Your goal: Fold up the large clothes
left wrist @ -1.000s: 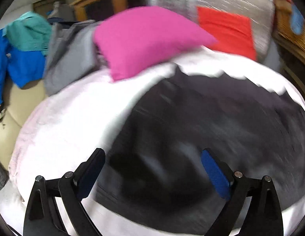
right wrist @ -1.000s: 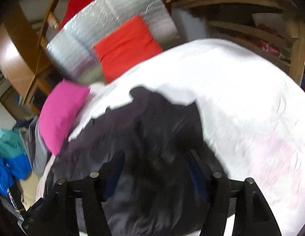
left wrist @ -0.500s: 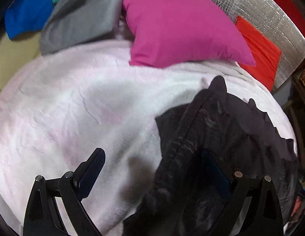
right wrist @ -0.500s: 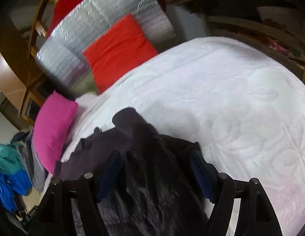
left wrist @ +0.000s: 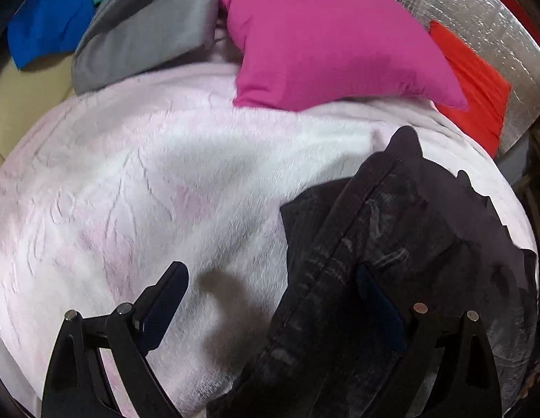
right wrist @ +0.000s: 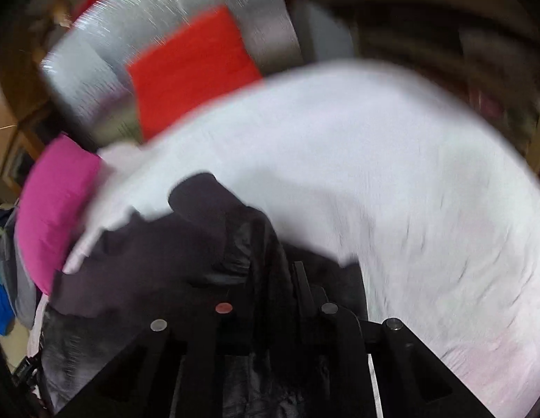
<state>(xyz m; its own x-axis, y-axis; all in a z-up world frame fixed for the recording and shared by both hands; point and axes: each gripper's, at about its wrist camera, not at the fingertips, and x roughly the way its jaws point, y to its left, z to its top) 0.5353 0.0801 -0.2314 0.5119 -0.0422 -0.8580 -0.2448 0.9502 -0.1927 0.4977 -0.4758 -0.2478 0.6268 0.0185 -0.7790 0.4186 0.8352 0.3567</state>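
Since half a second ago the right gripper (right wrist: 270,285) has clenched its fingers on a fold of the dark, faded denim garment (left wrist: 391,250); that view is blurred. The garment lies bunched on the pale pink fleece blanket (left wrist: 148,191). The left gripper (left wrist: 270,296) gapes wide, one finger over denim. Beyond lie a magenta cushion (left wrist: 325,35) and a red cushion (left wrist: 475,83).

Place: a home bedroom
Evidence: bed (left wrist: 137,188) with pale blanket, pink pillow (left wrist: 325,35), wooden furniture (right wrist: 12,111), heaped clothes (left wrist: 141,31)
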